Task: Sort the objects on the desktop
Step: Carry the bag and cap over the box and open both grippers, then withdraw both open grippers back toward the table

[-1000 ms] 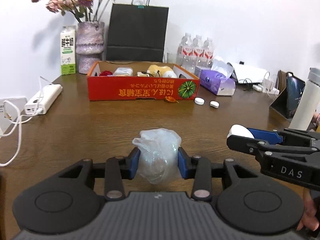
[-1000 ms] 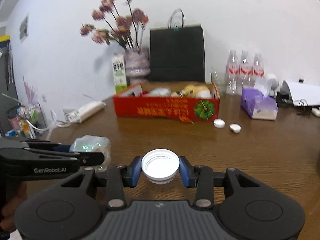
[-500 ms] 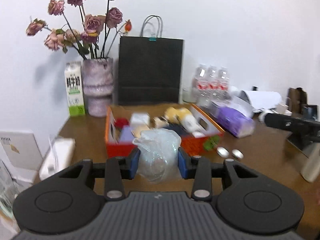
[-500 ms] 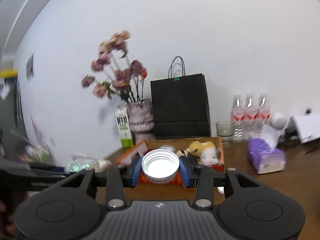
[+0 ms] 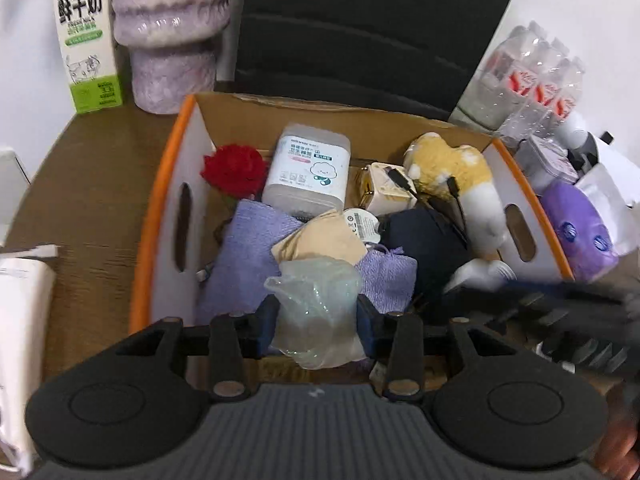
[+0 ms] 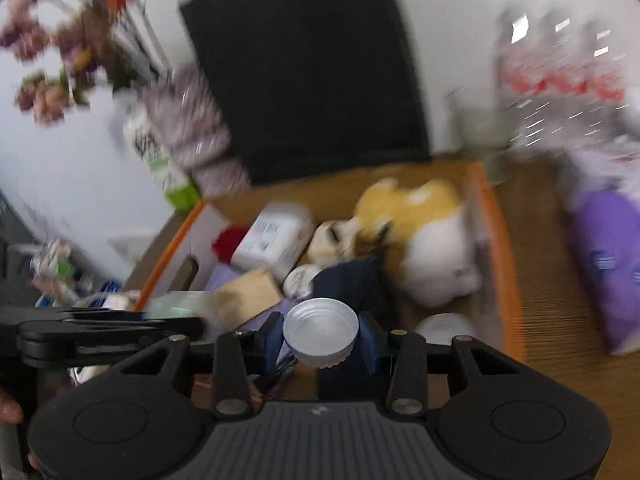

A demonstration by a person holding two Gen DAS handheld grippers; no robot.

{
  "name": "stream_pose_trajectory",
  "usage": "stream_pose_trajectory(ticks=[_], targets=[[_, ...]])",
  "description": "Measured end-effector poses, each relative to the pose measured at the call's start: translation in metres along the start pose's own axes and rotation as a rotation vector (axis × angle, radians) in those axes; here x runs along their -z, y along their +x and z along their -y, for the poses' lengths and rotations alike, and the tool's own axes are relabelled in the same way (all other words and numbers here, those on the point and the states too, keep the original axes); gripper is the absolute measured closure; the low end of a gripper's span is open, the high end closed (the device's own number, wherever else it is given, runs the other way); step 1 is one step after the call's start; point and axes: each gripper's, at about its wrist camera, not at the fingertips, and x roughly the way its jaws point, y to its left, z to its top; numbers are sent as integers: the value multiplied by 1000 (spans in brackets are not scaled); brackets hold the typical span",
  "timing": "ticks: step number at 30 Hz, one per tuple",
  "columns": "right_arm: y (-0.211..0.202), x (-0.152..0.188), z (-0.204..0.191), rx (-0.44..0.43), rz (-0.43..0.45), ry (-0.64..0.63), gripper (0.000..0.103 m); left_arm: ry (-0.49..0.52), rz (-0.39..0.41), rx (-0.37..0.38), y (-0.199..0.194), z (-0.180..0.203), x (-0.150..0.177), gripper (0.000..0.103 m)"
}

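Observation:
My left gripper (image 5: 317, 320) is shut on a crumpled clear plastic bag (image 5: 316, 308) and holds it over the near edge of the orange-rimmed cardboard box (image 5: 160, 200). My right gripper (image 6: 320, 338) is shut on a white screw cap (image 6: 321, 330) and holds it over the same box (image 6: 494, 240), to the right of the left gripper (image 6: 120, 332). The box holds a plush dog (image 5: 456, 176), a white container (image 5: 308, 168), a red flower (image 5: 234, 172), purple cloths (image 5: 248, 248) and a dark pouch (image 5: 424, 240). The right wrist view is blurred.
A milk carton (image 5: 86, 36) and a purple vase (image 5: 172, 32) stand behind the box at left, with a black paper bag (image 5: 360, 28) behind. Water bottles (image 5: 532, 80) and a purple tissue pack (image 5: 580, 236) stand to the right. A white power strip (image 5: 20, 312) lies at left.
Both grippers have moved forward from above the table to over the box, tilted downward, each with its object held. The box's contents now fill both views.

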Motion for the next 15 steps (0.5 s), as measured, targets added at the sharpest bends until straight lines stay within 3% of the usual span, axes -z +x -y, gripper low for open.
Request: stream_pose_trajectory(ticks=[3,6,9,13,15], targets=[[26,6,-6,-19,-54,27,64,10,31,-62,-1,1,0,47],[19,2,-4,-40,-22,57,57,29,101,-90,-21,-1,-6,18],[-1,-7,-6,46,38,17,46,69,159,-113,-38,3,-10,1],[-17,-10,-10,244,109,-72,41,87,180,-189,-44,16,-1,1],[-28,1,-7,286,121,-73,41,57,236,-184,-61,22,18,1]])
